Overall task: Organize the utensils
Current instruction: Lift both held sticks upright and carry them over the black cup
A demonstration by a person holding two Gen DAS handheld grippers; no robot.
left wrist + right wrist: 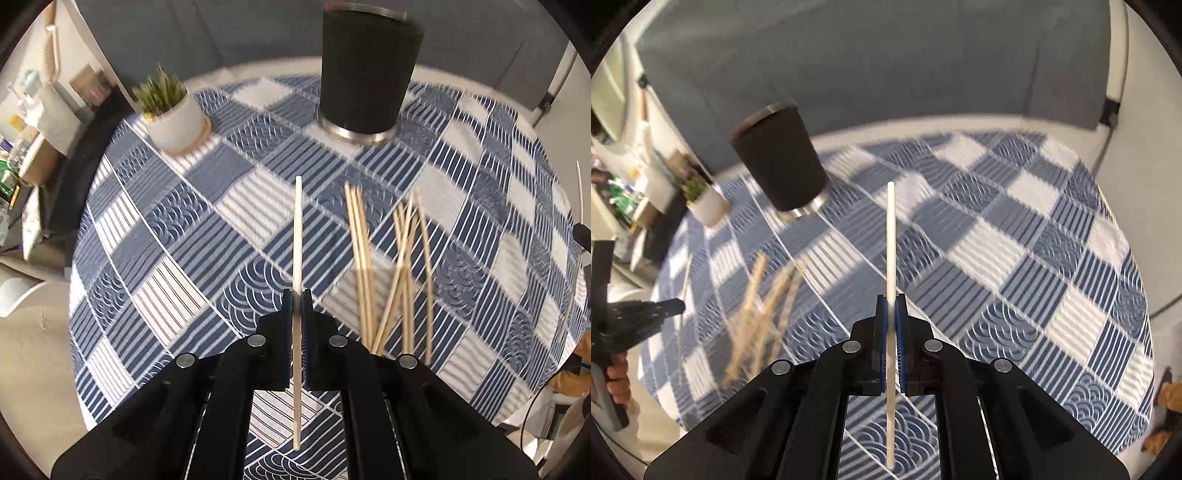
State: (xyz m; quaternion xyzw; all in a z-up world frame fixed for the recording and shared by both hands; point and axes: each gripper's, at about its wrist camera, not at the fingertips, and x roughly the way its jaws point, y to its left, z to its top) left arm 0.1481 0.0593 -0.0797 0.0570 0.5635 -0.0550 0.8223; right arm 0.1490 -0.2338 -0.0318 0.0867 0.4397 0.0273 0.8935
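A pale chopstick [297, 236] is pinched in the closed left gripper [296, 295], and a second chopstick [891, 251] is clamped in the closed right gripper [891, 299]. Each should be lowered tip-first into the black cup [364, 70], seen at twelve o'clock on the checked tablecloth [177, 229]. Its contents cannot be seen. Loose chopsticks [391, 266] are left at three o'clock.

The cup [365, 70] looks matt black with a shiny metal ring at its bottom. The thin sticks [391, 266] look like plain wood (light tan), the cloth [177, 229] soft and woven.
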